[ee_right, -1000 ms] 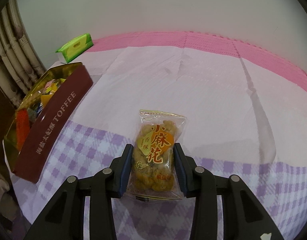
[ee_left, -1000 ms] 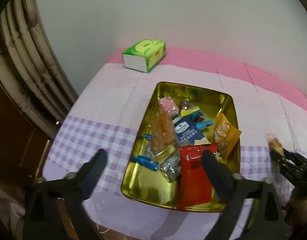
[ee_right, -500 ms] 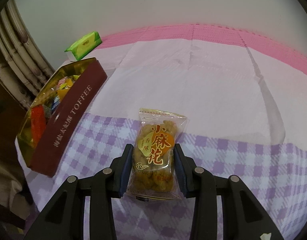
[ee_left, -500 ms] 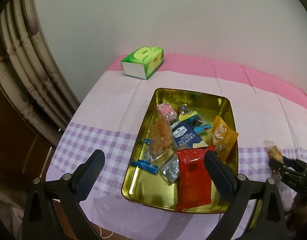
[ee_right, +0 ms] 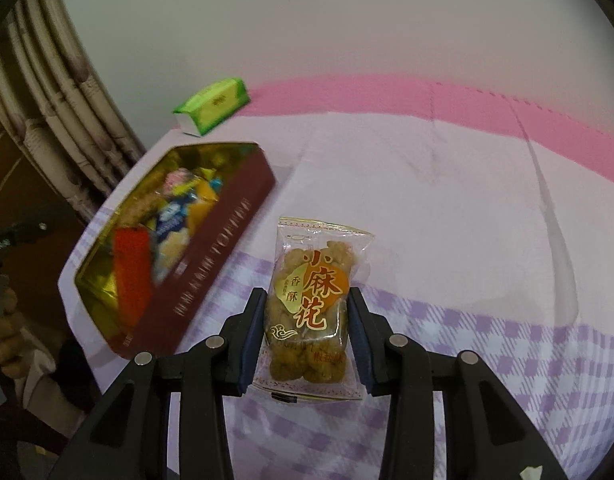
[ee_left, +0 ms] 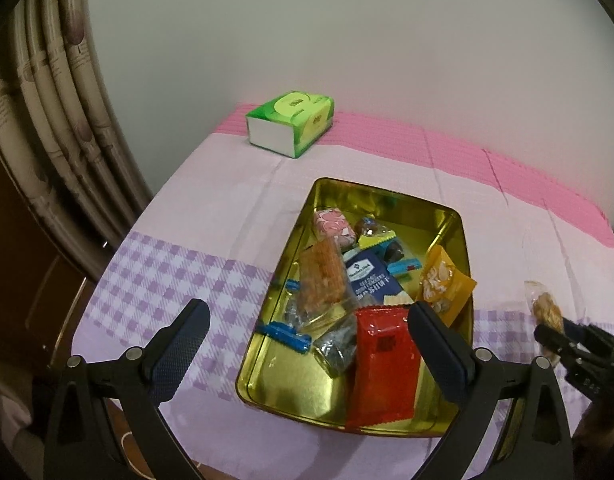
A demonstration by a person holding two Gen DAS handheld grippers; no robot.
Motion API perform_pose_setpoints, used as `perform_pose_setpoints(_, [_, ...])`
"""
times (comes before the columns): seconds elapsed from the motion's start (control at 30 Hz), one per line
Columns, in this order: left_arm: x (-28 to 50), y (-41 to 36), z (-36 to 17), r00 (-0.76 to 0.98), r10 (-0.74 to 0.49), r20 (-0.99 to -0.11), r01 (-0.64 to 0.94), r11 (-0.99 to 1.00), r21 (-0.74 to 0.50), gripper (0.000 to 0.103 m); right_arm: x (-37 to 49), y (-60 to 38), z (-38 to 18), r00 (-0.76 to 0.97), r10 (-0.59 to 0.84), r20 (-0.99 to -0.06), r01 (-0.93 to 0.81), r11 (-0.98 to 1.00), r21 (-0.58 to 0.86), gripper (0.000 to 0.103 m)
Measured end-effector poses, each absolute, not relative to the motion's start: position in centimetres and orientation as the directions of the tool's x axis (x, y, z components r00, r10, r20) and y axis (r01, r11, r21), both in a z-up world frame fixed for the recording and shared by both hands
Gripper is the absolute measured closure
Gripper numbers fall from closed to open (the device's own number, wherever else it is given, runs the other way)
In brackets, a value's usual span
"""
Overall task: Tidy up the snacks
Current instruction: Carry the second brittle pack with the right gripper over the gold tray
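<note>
A gold tin (ee_left: 387,200) with a maroon outer wall (ee_right: 219,256) stands on the table and holds several snack packets, among them a red one (ee_left: 383,360) and a blue one (ee_left: 369,276). My left gripper (ee_left: 307,344) is open and empty above the tin's near end. My right gripper (ee_right: 307,332) is shut on a clear packet of fried dough twists (ee_right: 311,304) and holds it above the checked cloth, right of the tin. The same packet shows in the left wrist view (ee_left: 547,312).
A green tissue pack (ee_left: 291,122) lies at the table's far left corner; it also shows in the right wrist view (ee_right: 213,106). A curtain (ee_left: 59,128) hangs at the left. A pink and purple checked cloth (ee_right: 467,200) covers the table.
Both grippers have risen and drawn back a little. The right gripper with its packet has moved left, nearer the tin. The left gripper has stayed open.
</note>
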State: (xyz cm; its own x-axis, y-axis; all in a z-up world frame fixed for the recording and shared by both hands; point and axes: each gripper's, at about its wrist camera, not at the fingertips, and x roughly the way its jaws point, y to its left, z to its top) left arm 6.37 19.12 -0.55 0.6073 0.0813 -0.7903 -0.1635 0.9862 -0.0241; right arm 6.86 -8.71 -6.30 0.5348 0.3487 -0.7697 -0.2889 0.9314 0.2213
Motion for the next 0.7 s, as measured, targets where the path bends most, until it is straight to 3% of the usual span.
perform_pose_setpoints(0.33, [6.6, 22.2, -0.9, 0.568, 0.105, -0.816, -0.283, 0.956, -0.074, 0.004, 7.8, -3.6, -2.8, 0.536, 0.434, -0.724, -0.414, 0.883, 0.222, 0.066])
perform_pose_setpoints(0.7, [6.7, 22.2, -1.1, 0.564, 0.146, -0.813, -0.295, 0.955, -0.033, 0.004, 11.1, 2.6, -2.9, 0.486, 0.494, -0.721, -0.504, 0.832, 0.231, 0.066])
